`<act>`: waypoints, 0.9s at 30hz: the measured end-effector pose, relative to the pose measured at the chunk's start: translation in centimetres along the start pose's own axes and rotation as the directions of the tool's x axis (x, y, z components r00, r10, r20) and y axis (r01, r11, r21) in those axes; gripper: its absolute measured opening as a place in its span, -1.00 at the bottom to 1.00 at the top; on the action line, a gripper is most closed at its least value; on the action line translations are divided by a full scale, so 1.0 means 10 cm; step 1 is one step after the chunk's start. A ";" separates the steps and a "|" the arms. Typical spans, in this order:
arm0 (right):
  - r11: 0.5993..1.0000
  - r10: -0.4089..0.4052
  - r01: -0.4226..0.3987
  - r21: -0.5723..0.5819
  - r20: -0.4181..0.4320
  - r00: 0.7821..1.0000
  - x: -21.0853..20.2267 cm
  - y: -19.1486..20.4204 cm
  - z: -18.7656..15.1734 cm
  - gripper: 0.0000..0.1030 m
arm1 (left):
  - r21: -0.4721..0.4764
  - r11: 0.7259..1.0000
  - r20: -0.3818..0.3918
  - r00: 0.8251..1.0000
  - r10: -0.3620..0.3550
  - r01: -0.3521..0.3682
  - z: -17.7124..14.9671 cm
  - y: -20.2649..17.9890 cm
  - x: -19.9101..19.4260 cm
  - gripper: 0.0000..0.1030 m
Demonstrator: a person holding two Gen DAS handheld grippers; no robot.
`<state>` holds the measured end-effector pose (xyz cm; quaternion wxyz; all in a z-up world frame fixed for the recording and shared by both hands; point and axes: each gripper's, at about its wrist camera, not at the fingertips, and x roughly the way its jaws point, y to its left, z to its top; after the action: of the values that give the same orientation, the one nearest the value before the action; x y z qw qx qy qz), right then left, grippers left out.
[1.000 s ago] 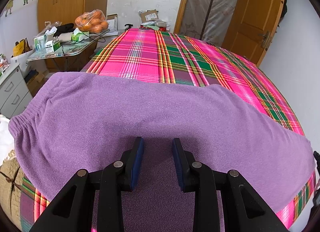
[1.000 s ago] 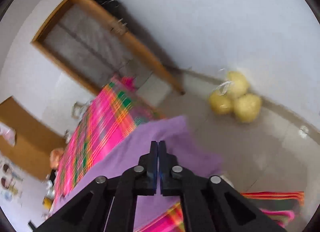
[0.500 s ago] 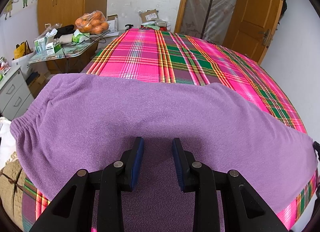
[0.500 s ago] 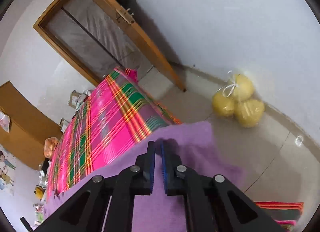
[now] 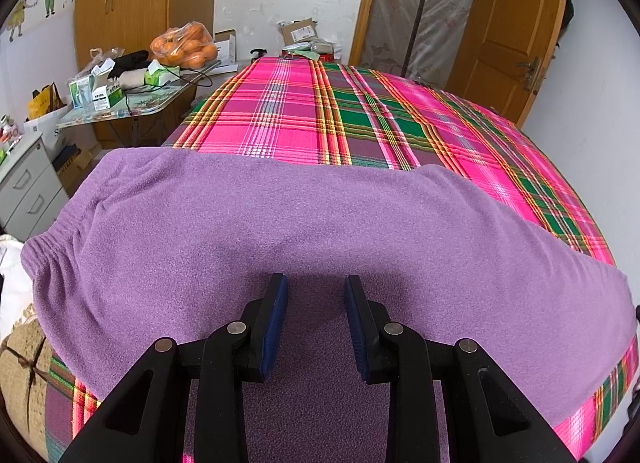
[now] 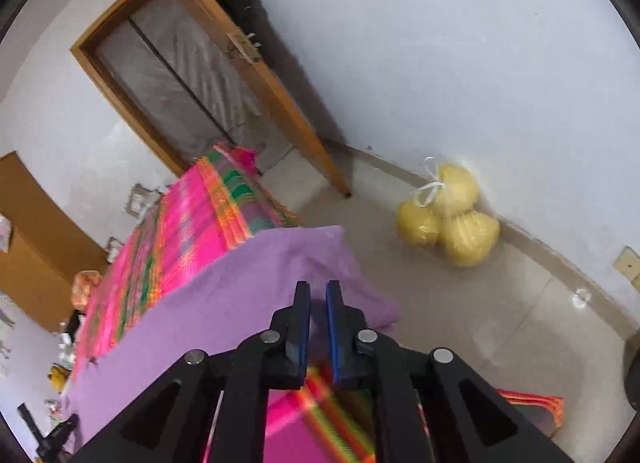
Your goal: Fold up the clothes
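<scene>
Purple fleece trousers (image 5: 280,215) lie spread across the near edge of the pink plaid bed (image 5: 340,115), with the elastic waistband (image 5: 44,251) at the left. My left gripper (image 5: 316,279) is just over the middle of the cloth, open, with nothing between its blue pads. In the right wrist view the leg end of the trousers (image 6: 240,287) hangs over the corner of the bed (image 6: 192,215). Above that end my right gripper (image 6: 318,285) has its jaws almost together. A thin gap shows cloth and bedspread behind it, and nothing looks pinched.
A side table at the left carries a bag of oranges (image 5: 186,45) and boxes, with a grey drawer unit (image 5: 28,183) in front of it. A wooden door (image 5: 508,23) stands at the far right. A bag of yellow fruit (image 6: 448,219) sits on the floor by the wall.
The left gripper has not moved. The right wrist view has rolled and shifted over the leg end, and its jaws went from almost touching to a thin gap. The trousers' right end lies straighter.
</scene>
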<state>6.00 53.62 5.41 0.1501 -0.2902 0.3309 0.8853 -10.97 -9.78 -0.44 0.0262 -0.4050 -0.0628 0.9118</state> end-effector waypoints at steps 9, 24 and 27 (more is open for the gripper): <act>0.991 0.105 -0.114 -0.073 -0.115 0.988 0.45 0.62 0.07 -0.79 | 0.015 1.000 -0.002 1.000 0.018 -0.018 0.00 -0.03 0.00 -0.41; 0.885 0.278 -0.354 -0.301 -0.267 0.923 0.54 1.66 -0.43 -0.70 | 0.036 0.999 -0.004 0.999 0.042 -0.041 -0.01 -0.09 0.01 -0.40; 0.810 0.312 -0.445 -0.382 -0.360 0.879 0.53 2.04 -0.81 -0.70 | 0.045 0.998 -0.005 0.999 0.050 -0.050 -0.01 -0.10 0.01 -0.39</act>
<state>-4.12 33.54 7.42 -0.1515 -0.3669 0.1843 0.8991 -11.03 -8.72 -0.43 0.0124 -0.4086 -0.0323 0.9121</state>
